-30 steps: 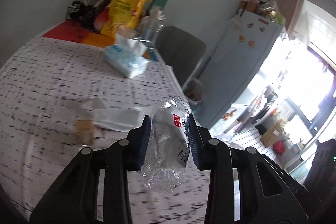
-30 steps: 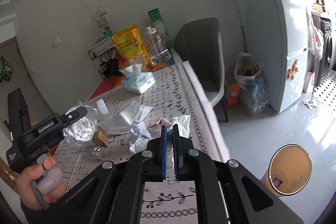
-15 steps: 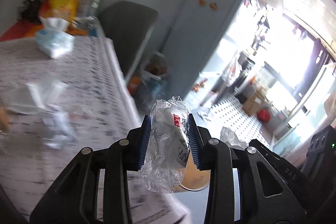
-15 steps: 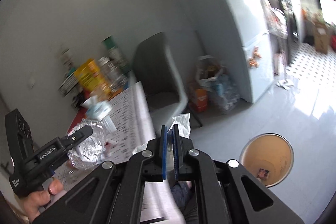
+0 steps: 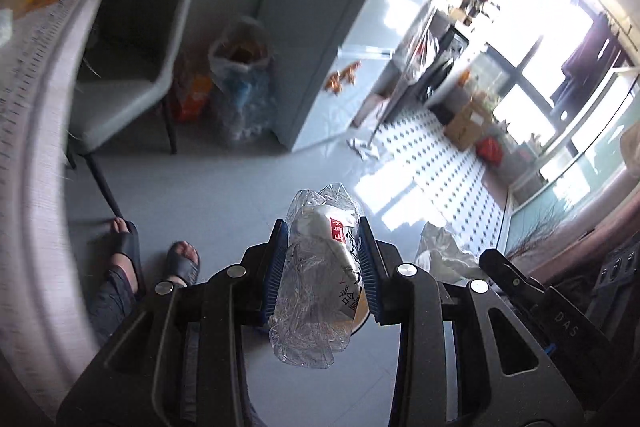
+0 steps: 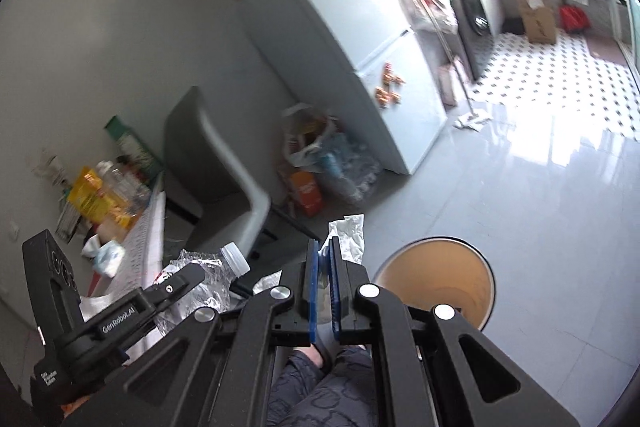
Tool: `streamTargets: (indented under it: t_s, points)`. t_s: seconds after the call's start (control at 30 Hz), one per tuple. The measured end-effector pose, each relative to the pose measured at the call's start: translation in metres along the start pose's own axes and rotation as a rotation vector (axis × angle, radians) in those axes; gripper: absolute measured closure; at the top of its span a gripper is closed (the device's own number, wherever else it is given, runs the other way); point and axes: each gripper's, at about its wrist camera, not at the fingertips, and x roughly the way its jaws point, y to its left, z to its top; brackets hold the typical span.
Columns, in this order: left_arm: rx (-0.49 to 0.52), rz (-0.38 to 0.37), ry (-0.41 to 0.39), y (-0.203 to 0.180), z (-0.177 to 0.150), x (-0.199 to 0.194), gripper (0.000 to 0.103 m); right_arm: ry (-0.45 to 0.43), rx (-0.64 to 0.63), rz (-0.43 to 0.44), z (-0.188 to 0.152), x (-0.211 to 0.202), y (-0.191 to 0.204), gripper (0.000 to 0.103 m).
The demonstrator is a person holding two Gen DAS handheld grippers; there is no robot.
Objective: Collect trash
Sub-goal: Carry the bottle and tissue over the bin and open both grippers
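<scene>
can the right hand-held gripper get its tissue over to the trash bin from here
Probably yes. The right hand-held gripper is shut on the white tissue, and the open bin stands on the floor just beside and below it, its mouth uncovered. Nothing shows between them; the crushed bottle sits off to the other side.

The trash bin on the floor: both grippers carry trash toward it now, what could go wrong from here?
1. The left gripper holds a crushed plastic bottle that hangs loosely below the pads; it may slip out before the trash bin.
2. The right gripper pinches only an edge of the crumpled tissue; such light paper may drift past the rim.
3. The person's foot is near the drop area.
</scene>
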Motion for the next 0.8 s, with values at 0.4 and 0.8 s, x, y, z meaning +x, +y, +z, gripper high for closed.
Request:
streamTargets:
  t_s: [0.4, 0.8]
  points:
    - [-0.078, 0.021, 0.107, 0.013, -0.018, 0.095, 0.068, 0.06, 0.124, -0.101, -0.011, 0.098, -0.082, 0.091]
    - [-0.102, 0.002, 0.168, 0.013, -0.027, 0.138, 0.068, 0.138, 0.279, -0.169, -0.053, 0.115, -0.122, 0.042]
